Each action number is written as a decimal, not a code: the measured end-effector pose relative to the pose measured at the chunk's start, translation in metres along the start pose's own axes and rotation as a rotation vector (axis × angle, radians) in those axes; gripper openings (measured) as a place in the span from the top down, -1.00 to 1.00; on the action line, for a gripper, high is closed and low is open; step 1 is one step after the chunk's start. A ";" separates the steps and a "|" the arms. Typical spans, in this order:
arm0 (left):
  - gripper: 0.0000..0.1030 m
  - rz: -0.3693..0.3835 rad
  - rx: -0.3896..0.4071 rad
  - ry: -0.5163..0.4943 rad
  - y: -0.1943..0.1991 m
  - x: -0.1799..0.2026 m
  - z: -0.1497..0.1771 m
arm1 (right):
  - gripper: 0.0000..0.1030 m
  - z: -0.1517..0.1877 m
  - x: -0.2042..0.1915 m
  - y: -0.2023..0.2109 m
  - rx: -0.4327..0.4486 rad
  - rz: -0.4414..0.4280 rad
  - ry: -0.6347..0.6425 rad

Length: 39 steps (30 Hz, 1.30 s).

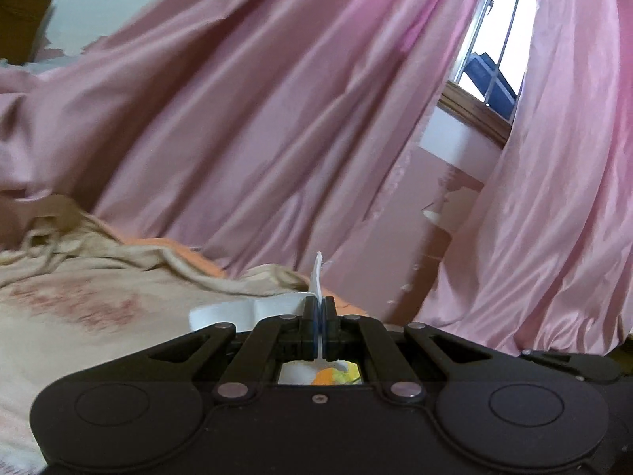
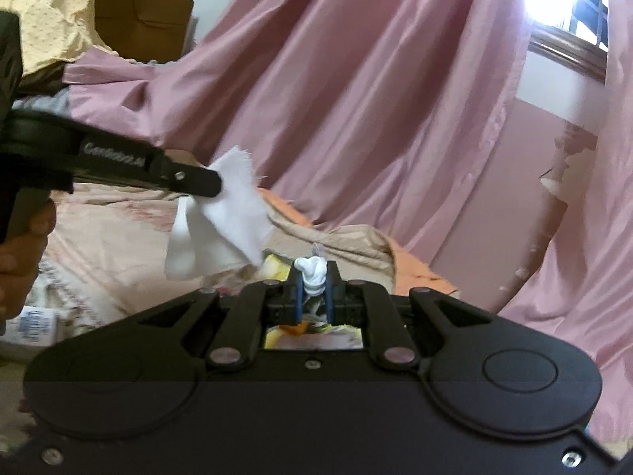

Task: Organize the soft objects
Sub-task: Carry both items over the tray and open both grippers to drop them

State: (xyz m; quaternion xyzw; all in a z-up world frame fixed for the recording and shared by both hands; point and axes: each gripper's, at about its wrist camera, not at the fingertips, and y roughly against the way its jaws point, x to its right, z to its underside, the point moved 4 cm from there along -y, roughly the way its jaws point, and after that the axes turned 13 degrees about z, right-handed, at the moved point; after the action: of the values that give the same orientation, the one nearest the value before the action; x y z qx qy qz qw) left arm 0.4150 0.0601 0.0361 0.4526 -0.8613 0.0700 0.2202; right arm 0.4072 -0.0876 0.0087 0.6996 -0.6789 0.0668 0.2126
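White frayed-edge cloth point(image 2: 221, 213), thin woven fabric, hangs in the air above the bed, pinched at two places. Left gripper point(image 1: 319, 312) has its jaws fully closed on a thin edge of it. Right gripper point(image 2: 313, 283) has its jaws nearly closed around a bunched wad of the same cloth. Step in hand, by my judgement: spreading or folding the piece between both grippers. Next move probably calls for drawing the two held points apart evenly, with both grips kept firm, so that the limp fabric flattens.

Surface below: a bed with a rumpled beige floral bedsheet point(image 1: 79, 301). Behind it hang pink satin curtains point(image 1: 277, 99), parted at a barred window point(image 1: 498, 31). A brown cardboard box point(image 2: 142, 19) stands at far left.
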 end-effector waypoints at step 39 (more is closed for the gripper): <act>0.98 -0.022 -0.472 -0.064 -0.142 0.045 0.105 | 0.69 0.177 0.126 -0.063 -0.330 0.068 -0.250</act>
State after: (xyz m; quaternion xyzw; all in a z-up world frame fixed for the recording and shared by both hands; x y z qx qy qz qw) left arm 0.4744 -0.0895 -0.0486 0.3999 -0.8554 -0.1501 0.2930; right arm 0.4426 -0.2736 -0.1158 0.6349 -0.7248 -0.1254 0.2360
